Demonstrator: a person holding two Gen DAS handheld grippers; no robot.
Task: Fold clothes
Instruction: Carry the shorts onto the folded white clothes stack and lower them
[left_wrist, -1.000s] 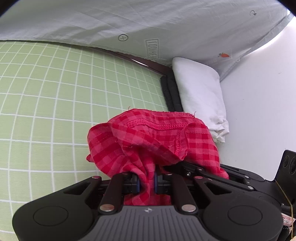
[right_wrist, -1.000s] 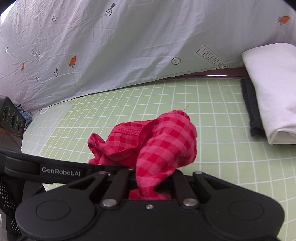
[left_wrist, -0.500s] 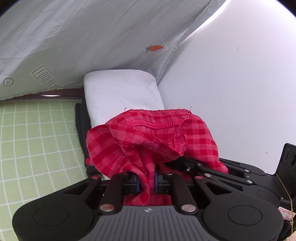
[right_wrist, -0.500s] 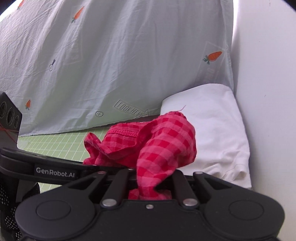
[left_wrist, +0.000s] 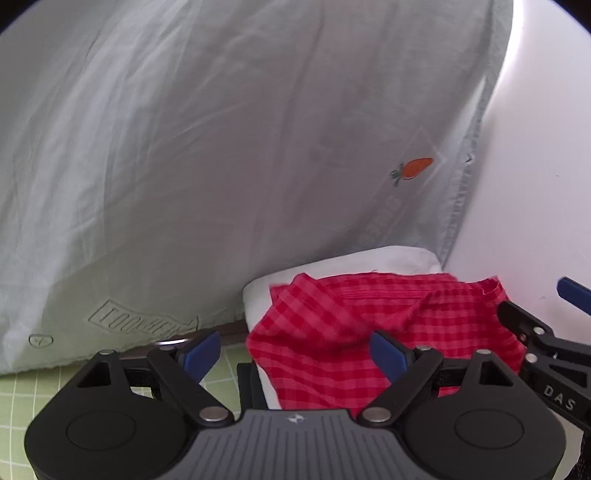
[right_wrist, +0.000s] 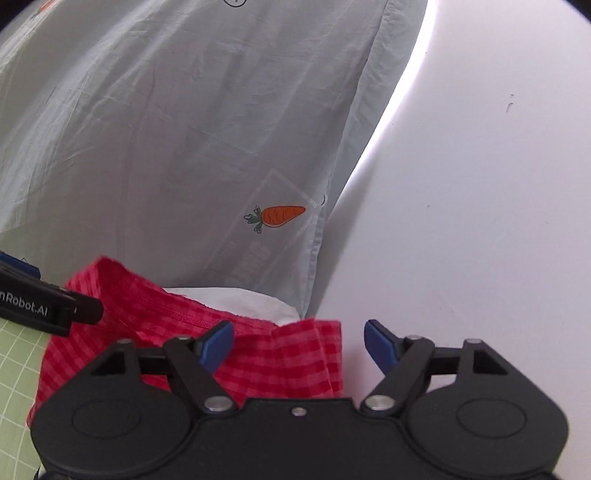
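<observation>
The red checked garment (left_wrist: 343, 332) lies bunched on top of a folded white cloth (left_wrist: 258, 295) against the wall. My left gripper (left_wrist: 295, 352) is just in front of it. Its jaws are opening, and its blue pads (left_wrist: 201, 354) stand wide apart without pressing the fabric. In the right wrist view the same red garment (right_wrist: 266, 358) lies under and between the fingers of my right gripper (right_wrist: 299, 345). Those jaws are also opening, and neither pad touches the cloth. The white cloth (right_wrist: 240, 299) peeks out behind. Each gripper's finger shows at the edge of the other's view.
A pale sheet with carrot prints (left_wrist: 221, 147) hangs close behind the stack. A white wall (left_wrist: 535, 184) closes off the right side. A green grid mat (left_wrist: 14, 398) lies at the lower left. A dark folded item (left_wrist: 245, 384) sits under the white cloth.
Both grippers swung right from over the green mat to the white stack, carrying the red garment. Both have let go, and the garment has dropped onto the white cloth.
</observation>
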